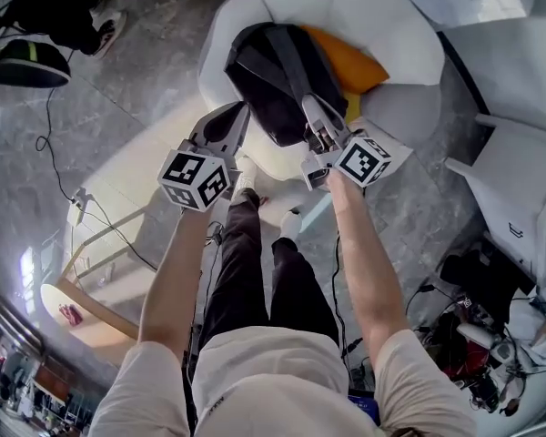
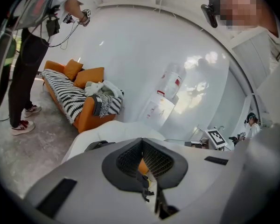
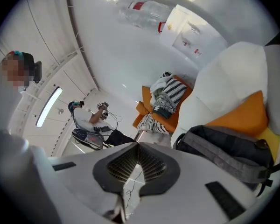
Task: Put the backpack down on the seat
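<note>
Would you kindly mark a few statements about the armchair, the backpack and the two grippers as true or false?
1. The backpack lies on the seat of the white armchair. True.
2. The right gripper grips the backpack's strap. False: its jaws are shut on nothing, and the backpack lies off to one side of them.
3. An orange cushion sits beside the backpack on the armchair. True.
4. The left gripper has its jaws wide apart. False: they are closed together.
</note>
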### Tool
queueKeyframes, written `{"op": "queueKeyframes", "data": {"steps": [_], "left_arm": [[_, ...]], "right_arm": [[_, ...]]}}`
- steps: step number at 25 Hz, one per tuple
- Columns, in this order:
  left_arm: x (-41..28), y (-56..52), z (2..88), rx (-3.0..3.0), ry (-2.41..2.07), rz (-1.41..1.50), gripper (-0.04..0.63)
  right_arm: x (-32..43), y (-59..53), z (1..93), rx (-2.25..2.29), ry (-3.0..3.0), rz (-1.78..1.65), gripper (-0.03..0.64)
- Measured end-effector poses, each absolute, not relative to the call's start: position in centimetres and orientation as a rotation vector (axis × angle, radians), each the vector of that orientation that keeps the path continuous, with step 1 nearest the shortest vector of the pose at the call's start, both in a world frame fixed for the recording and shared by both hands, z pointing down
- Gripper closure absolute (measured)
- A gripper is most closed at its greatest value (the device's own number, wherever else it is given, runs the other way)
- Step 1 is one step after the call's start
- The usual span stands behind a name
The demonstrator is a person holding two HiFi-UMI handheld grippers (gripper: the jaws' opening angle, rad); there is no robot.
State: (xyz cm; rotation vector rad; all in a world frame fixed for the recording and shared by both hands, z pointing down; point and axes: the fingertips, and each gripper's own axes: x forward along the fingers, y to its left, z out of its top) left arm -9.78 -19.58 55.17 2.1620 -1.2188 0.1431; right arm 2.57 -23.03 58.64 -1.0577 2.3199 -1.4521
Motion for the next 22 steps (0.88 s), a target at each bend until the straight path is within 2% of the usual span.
{"op": "queueKeyframes", "data": {"steps": [22], "left_arm": [[-1.9,-7.8,40.3,2.253,-1.255,0.135,0.578]], "right_arm": [[13.5,-9.5,43.2,-1.128,2.464,-1.286,0.588]]}}
